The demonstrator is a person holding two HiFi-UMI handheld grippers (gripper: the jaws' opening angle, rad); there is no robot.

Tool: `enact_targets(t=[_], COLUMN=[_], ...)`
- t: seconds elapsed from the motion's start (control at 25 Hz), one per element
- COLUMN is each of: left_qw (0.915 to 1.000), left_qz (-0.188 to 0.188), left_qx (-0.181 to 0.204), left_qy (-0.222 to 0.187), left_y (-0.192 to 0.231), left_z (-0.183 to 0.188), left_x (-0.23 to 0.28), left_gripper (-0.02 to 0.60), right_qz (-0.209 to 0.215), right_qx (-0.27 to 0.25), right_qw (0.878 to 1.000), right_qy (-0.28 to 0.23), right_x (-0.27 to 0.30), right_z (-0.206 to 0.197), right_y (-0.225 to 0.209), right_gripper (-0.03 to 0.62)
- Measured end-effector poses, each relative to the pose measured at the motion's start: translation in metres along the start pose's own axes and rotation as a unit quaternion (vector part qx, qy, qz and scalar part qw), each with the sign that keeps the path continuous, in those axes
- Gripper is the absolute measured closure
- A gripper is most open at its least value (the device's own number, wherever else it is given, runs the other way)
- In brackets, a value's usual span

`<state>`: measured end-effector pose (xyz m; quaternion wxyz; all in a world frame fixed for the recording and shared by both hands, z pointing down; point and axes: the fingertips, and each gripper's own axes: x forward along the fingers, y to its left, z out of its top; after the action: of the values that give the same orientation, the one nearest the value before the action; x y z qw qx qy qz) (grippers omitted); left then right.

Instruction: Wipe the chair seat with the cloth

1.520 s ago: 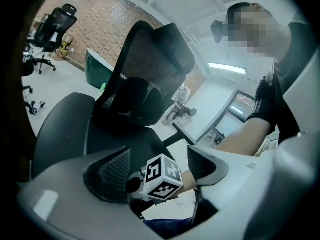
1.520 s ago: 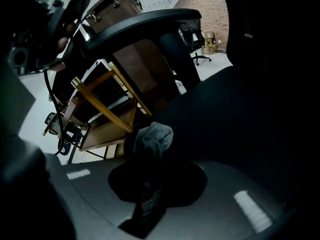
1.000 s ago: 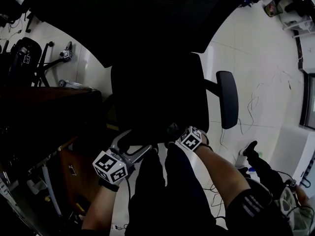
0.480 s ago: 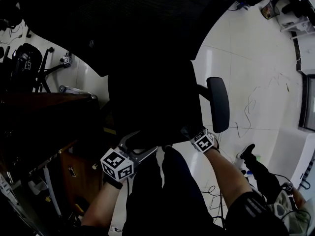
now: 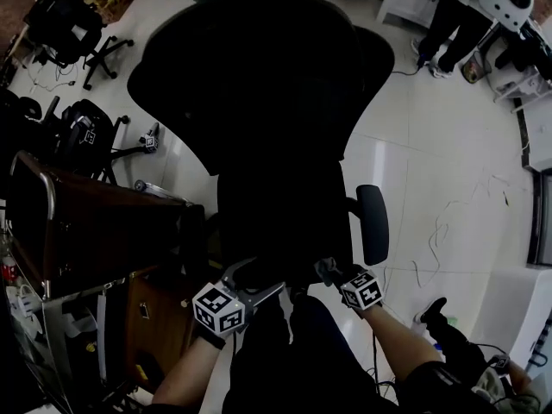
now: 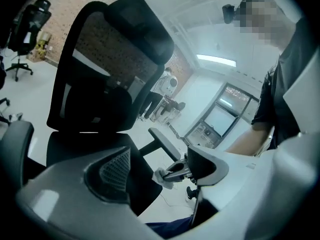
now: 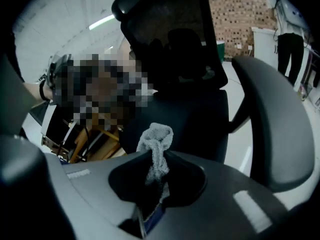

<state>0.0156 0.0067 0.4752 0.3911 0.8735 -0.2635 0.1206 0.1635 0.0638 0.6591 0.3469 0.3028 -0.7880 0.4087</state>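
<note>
**White-tiled office floor, black chair seen from above, cloth held at the seat's front edge**

White floor tiles surround a black office chair whose mesh backrest point(image 5: 259, 67) fills the head view toward 12 o'clock. The chair seat point(image 5: 276, 222) lies at the centre, with one armrest point(image 5: 373, 224) at 3 o'clock of it. A person stands at the seat's 6 o'clock edge with dark trousers showing below.

The right gripper point(image 5: 332, 272) sits at 5 o'clock of the seat. Its claw is clamped on a small grey cloth point(image 7: 157, 146), which sticks up in a bunched tuft between the jaws. The cloth is right at the seat's front corner, though contact with the seat cannot be made out.

The left gripper point(image 5: 259, 276) hovers at 7 o'clock of the seat, its claw spread wide with nothing in it.

A brown wooden cabinet point(image 5: 95, 231) stands at 9 o'clock. Spare chairs point(image 5: 69, 15) are parked at 10 o'clock, and someone's legs point(image 5: 448, 20) show at 1 o'clock.
</note>
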Motion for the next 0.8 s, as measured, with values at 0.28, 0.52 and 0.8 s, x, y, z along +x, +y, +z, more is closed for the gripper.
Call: enact_targets(t=[0.28,0.52,0.8], left_qw=[0.9977,0.9932,0.9870], left_qz=[0.013,0.013,-0.003], left_qx=[0.039,0.077,0.109], left_qy=[-0.053,-0.087,-0.118], left_y=[-0.058,-0.101,-0.156], left_z=[0.054,0.063,0.036], left_x=[-0.037,-0.083,-0.153], left_gripper=[0.198,0.198,0.198], right_qz=[0.040,0.064,0.049], right_qx=[-0.062,-0.087,-0.064], right_qw=[0.990,0.969,0.952], right_qy=[-0.121,-0.222,-0.296], right_x=[-0.089,-0.162,-0.221], right_z=[0.104,0.156,0.132], right_y=[0.063,0.128,0.207], right_gripper=[0.545,0.545,0.545])
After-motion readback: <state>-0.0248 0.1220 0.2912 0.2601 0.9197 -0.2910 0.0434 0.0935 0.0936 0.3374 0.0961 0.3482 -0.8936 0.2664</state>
